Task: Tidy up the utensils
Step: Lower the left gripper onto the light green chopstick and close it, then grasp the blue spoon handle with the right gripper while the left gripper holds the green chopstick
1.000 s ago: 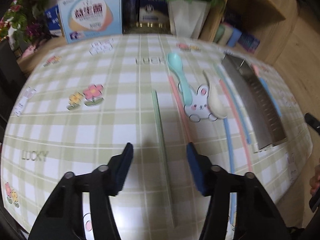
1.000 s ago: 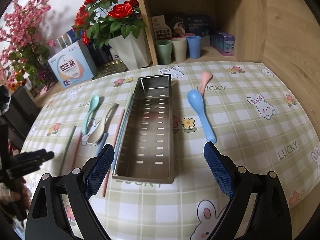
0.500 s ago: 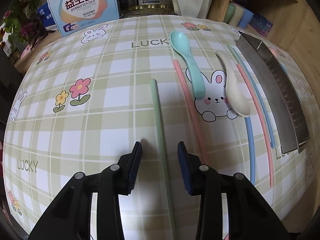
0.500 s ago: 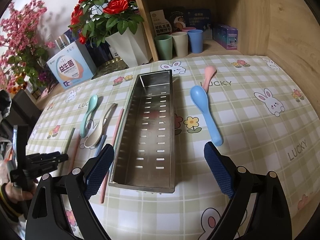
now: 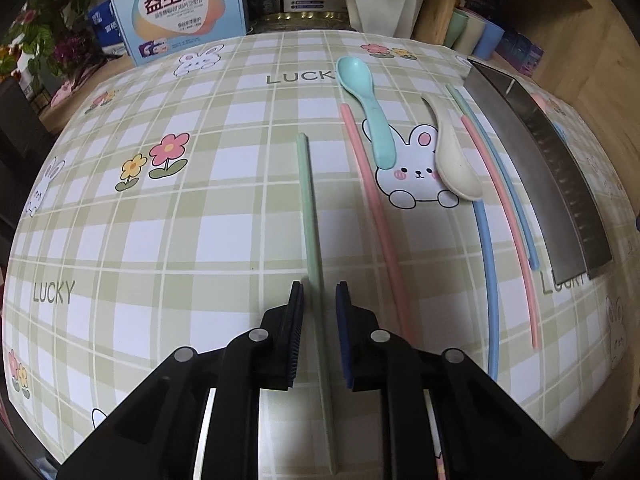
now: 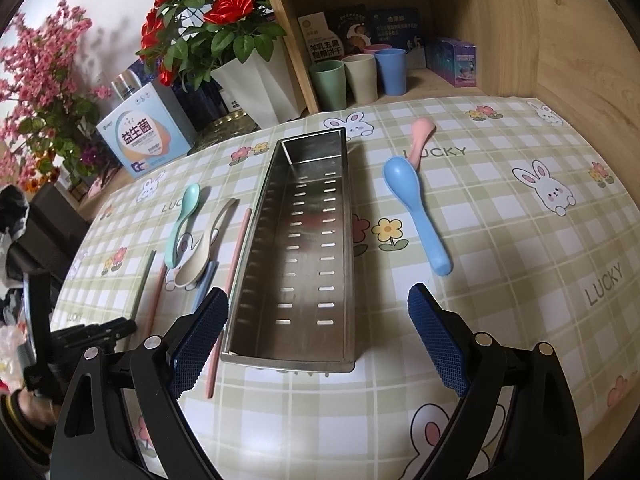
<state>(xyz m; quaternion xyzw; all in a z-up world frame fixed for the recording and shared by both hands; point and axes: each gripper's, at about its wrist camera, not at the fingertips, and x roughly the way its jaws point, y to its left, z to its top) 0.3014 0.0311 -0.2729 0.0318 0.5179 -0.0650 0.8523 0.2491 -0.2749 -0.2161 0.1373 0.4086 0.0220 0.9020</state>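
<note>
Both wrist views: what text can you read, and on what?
"LUCKY": printed repeatedly on the checked tablecloth.
"益生菌": light blue box behind the table.
"羊乳五黑 超软饼干": white packet on the shelf.
Smaller print on these and the dark boxes: too small to read.

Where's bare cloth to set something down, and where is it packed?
Free: the wide stretch left of the green chopstick, and the right side beyond the blue spoon. The metal tray is empty inside. Crowded: the strip between green chopstick and tray, filled by the teal spoon, cream spoon and more chopsticks.
</note>
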